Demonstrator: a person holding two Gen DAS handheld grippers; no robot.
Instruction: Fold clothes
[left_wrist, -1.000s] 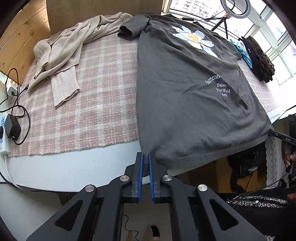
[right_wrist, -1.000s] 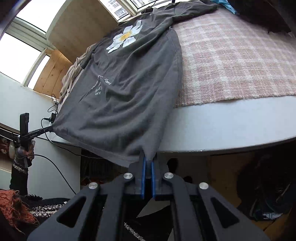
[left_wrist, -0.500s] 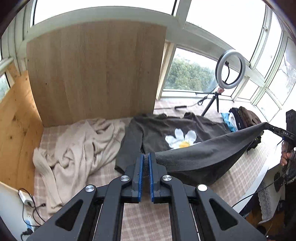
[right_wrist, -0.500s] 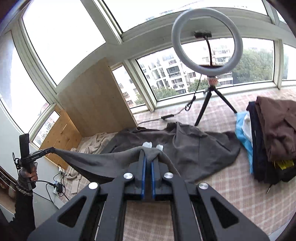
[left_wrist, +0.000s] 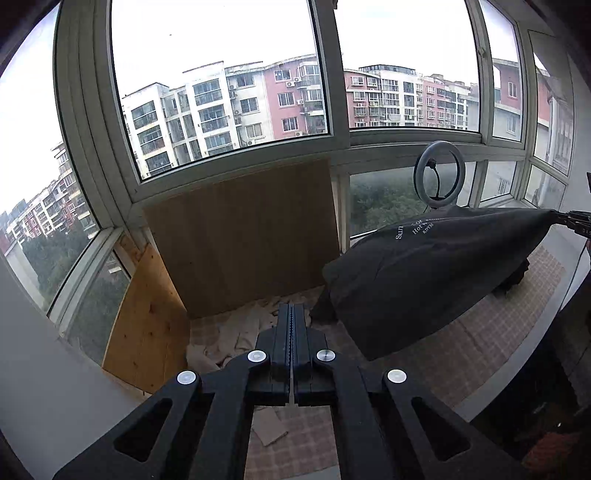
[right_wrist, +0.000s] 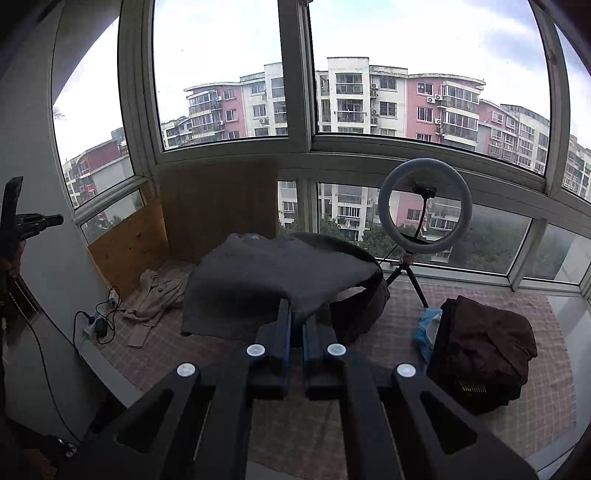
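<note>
Left gripper (left_wrist: 291, 314): fingers pressed together, nothing between them.
Right gripper (right_wrist: 297, 314): clamped on the dark grey T-shirt (right_wrist: 273, 280) hem.
T-shirt: hangs above the plaid blanket (right_wrist: 369, 424).

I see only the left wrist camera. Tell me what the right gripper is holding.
Observer: The right gripper is shut on an edge of the dark shirt, holding that edge up above the checked mat.
Operator: Tell me what the shirt hides on my right.
Observer: A pile of folded clothes, brown on top, lies on the mat near the ring light's tripod.
Operator: Report what is at the mat's left edge.
Observer: A power strip with cables sits there, beside the beige cardigan.
</note>
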